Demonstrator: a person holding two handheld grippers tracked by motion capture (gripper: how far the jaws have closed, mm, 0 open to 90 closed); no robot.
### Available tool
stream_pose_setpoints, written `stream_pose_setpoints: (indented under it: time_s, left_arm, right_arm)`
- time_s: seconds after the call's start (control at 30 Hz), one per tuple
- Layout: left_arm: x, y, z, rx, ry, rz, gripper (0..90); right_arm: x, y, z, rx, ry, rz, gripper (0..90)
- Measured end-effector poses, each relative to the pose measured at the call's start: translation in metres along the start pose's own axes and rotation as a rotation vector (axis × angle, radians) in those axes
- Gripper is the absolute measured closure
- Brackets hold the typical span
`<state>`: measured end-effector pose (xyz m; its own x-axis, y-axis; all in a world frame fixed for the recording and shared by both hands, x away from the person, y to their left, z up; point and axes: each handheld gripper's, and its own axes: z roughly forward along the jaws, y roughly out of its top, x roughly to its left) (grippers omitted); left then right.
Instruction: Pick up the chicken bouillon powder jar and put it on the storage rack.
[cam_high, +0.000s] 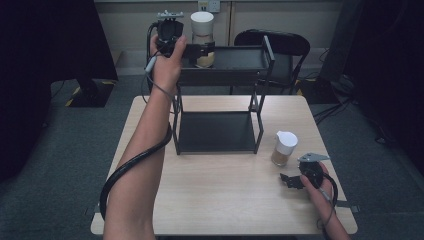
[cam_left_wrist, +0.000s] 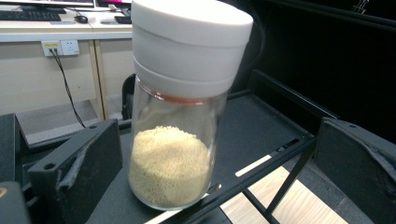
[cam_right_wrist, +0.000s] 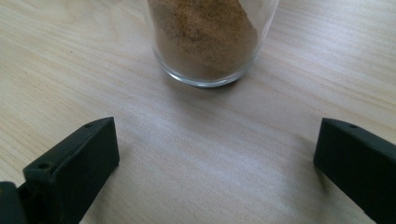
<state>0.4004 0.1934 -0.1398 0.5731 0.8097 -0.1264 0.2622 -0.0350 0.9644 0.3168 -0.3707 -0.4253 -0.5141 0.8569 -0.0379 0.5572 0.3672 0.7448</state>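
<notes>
We've got the left gripper (cam_high: 202, 50) up at the top shelf of the black rack (cam_high: 222, 65), jaws spread wide apart with the pale-grain jar (cam_left_wrist: 175, 121) between them, not clamped. That jar stands on the shelf's near-left corner, right at the front rim, and looks a touch tilted in the left gripper view. Risk one: pulling the left gripper back crooked, we judge a jaw could clip the glass and tip the jar off the near edge onto the table (cam_high: 215, 200); its tall white cap (cam_left_wrist: 189, 39) makes it top-heavy.

The right gripper (cam_high: 291, 181) rests low on the table at near right, jaws open, holding nothing. The brown-powder jar (cam_high: 284, 148) stands just beyond it, apart from the jaws. Risk two: a low, off-centre approach would shove the jar instead of bracketing it, sliding or toppling it. Risk three: gripping the smooth glass too low, it may pivot or slip on lifting. The left cable (cam_high: 135, 165) hanging by the rack could also snag a post.
</notes>
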Motion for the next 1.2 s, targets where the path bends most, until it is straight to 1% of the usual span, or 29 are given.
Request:
stream_pose_setpoints:
  time_s: [0.13,0.33,0.4,0.43,0.5,0.73,0.8,1.2]
  left_arm:
    - [-0.001,-0.005,-0.002,0.003,-0.009,0.008,0.6]
    - [-0.001,-0.015,-0.005,-0.005,-0.023,-0.003,0.6]
    - [-0.001,-0.018,-0.006,-0.005,-0.022,0.0,0.5]
    - [-0.001,-0.019,-0.006,-0.003,-0.025,-0.004,0.6]
    - [-0.001,-0.022,-0.006,0.002,-0.02,-0.017,0.6]
    - [-0.001,-0.032,-0.009,0.007,-0.035,0.001,0.6]
    - [-0.001,-0.037,-0.009,0.004,-0.039,-0.006,0.6]
    - [-0.001,-0.054,-0.011,0.014,-0.048,-0.008,0.6]
  right_arm:
    - [0.0,0.0,0.0,-0.001,0.0,-0.002,0.0]
    - [0.0,0.0,0.0,0.0,0.0,-0.001,0.0]
    - [0.0,0.0,0.0,0.0,0.0,0.0,0.0]
    - [0.0,0.0,0.0,0.0,0.0,0.0,0.0]
    - [0.0,0.0,0.0,0.0,0.0,-0.001,0.0]
    - [0.0,0.0,0.0,-0.002,0.0,-0.002,0.0]
    - [0.0,0.0,0.0,-0.002,-0.001,-0.003,0.0]
    - [0.0,-0.001,0.0,-0.002,-0.002,-0.001,0.0]
